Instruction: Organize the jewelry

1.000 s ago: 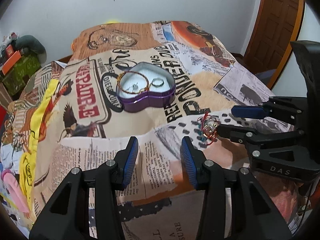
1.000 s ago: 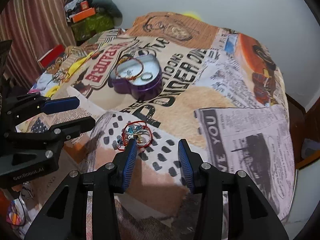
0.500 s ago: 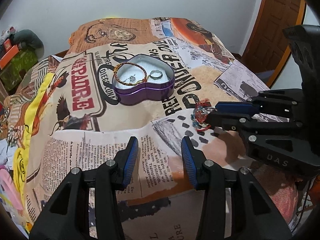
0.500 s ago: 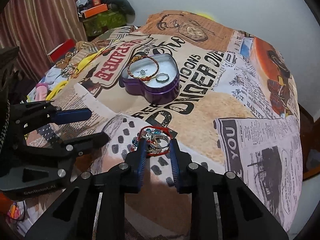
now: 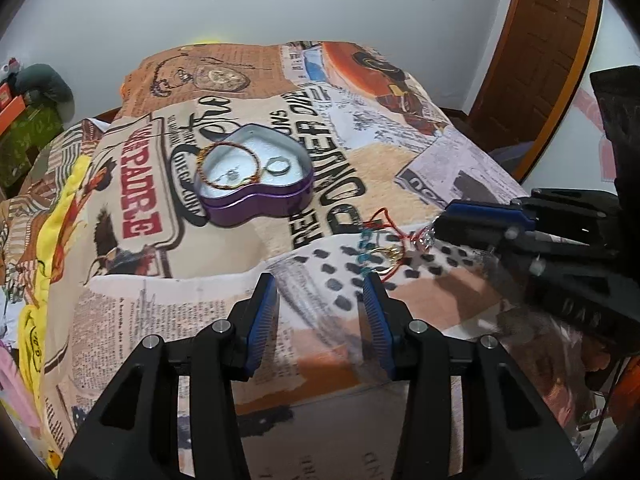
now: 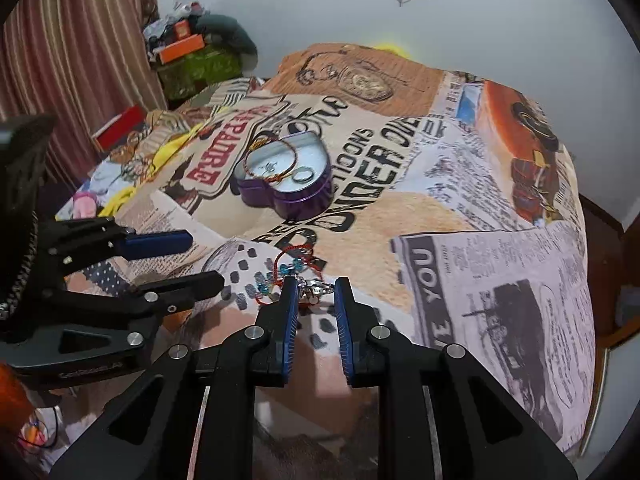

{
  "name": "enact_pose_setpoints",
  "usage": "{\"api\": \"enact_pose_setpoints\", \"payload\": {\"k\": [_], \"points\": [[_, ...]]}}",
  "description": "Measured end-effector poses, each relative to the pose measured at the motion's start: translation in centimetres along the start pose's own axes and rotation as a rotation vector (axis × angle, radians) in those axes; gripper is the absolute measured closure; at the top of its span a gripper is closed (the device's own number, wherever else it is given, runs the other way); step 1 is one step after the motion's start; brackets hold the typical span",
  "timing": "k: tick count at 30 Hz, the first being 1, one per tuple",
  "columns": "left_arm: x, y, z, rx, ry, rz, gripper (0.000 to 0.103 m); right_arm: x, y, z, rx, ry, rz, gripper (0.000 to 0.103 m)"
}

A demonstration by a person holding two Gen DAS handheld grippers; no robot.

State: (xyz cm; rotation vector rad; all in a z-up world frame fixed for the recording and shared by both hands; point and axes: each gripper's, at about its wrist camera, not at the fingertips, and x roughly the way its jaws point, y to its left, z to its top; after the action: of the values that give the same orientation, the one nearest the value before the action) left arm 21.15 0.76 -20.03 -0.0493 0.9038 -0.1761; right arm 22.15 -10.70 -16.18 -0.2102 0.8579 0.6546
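A purple heart-shaped tin (image 5: 256, 184) lies open on the bed, holding a red-gold bangle (image 5: 228, 168) and a silver ring (image 5: 278, 166); it also shows in the right wrist view (image 6: 288, 184). A tangle of jewelry (image 5: 380, 248) with red cord and blue beads lies on the blanket (image 6: 292, 276). My right gripper (image 6: 316, 286) is closed on a silver piece (image 6: 318, 290) of that tangle, lifted slightly. My left gripper (image 5: 320, 284) is open and empty, just left of the tangle.
The bed is covered by a newspaper-print blanket (image 5: 360, 140). A wooden door (image 5: 536, 60) is at right. Boxes and clutter (image 6: 188, 52) stand by a striped curtain (image 6: 72, 40). The bed's front edge (image 5: 320, 400) drops off below the grippers.
My right gripper closed onto the jewelry tangle and has pulled a silver piece back, stretching the red cord. The left gripper stayed open and shifted slightly toward the tangle.
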Motion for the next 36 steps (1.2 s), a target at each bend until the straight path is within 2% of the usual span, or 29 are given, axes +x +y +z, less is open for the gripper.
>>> {"api": "enact_pose_setpoints", "payload": {"k": [1, 6, 10, 14, 16, 18, 20, 21, 28, 36], "points": [[0.1, -0.3, 0.1, 0.006, 0.001, -0.006, 0.059, -0.2, -0.2, 0.0, 0.006, 0.000, 0.002, 0.098], [1.4, -1.3, 0.6, 0.024, 0.021, -0.014, 0.059, -0.9, -1.6, -0.4, 0.045, -0.011, -0.008, 0.097], [2.5, -1.4, 0.9, 0.024, 0.035, -0.008, 0.069, -0.8, -2.2, -1.1, 0.045, 0.003, -0.033, 0.097], [3.2, -1.4, 1.1, 0.024, 0.030, 0.003, 0.077, -0.9, -2.6, -1.7, 0.051, 0.017, -0.014, 0.097], [3.5, -1.2, 1.2, 0.017, 0.030, 0.003, 0.091, -0.8, -2.8, -1.8, 0.055, 0.030, 0.001, 0.094], [3.6, -0.9, 1.3, 0.007, 0.032, 0.001, 0.097, -0.6, -2.8, -1.9, 0.054, 0.035, 0.009, 0.081], [3.5, -0.6, 1.3, -0.003, 0.027, -0.012, 0.097, -0.4, -2.6, -2.0, 0.051, 0.040, 0.020, 0.070], [3.4, -0.6, 1.3, -0.003, 0.024, -0.010, 0.097, -0.3, -2.5, -2.1, 0.048, 0.043, 0.027, 0.069], [1.5, 0.3, 1.3, -0.030, -0.027, 0.003, 0.097, 1.3, -1.1, -1.6, -0.011, 0.083, 0.024, 0.069], [-1.6, 1.5, 1.7, -0.048, -0.100, 0.015, 0.097, 2.7, -0.7, -1.0, -0.049, 0.099, -0.022, 0.069]]}}
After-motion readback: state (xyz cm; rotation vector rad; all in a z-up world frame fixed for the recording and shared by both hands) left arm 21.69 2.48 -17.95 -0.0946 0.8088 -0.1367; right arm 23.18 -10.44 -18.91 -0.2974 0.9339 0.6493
